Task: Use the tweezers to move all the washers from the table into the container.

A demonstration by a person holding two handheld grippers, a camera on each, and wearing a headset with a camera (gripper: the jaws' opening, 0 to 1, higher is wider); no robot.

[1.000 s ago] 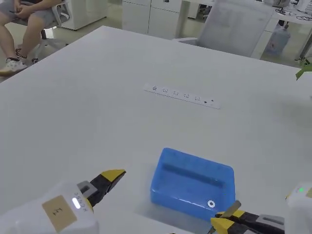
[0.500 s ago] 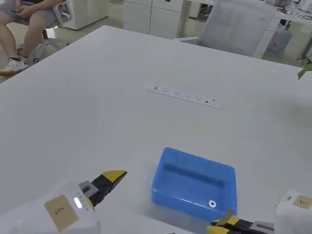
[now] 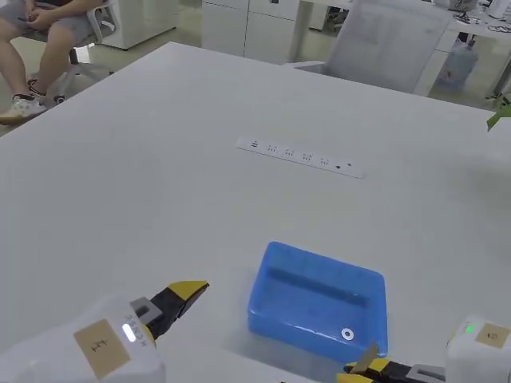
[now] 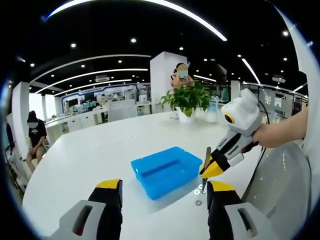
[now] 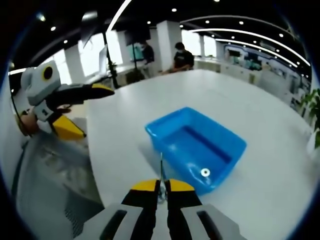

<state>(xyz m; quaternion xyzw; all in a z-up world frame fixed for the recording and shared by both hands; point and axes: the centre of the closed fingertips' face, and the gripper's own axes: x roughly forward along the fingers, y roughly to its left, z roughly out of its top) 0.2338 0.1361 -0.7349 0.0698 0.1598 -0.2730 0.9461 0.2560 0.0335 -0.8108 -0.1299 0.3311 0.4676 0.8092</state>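
**One washer in, a few left to go**

A single washer is lying in the near right corner of the blue container. A few more loose washers are sitting on the white table just beside the container's near side, so most of the job is looking undone. The right gripper is clamping the tweezers, whose lower tip is pointing down at those loose washers (whether it is pinching one is too small to tell). The left gripper is hanging left of the container, jaws spread and carrying nothing.

Against the head view of a second earlier, the right gripper is sitting lower and farther right, drawn back from the container's near rim. The washer inside and the left gripper are lying where they were.
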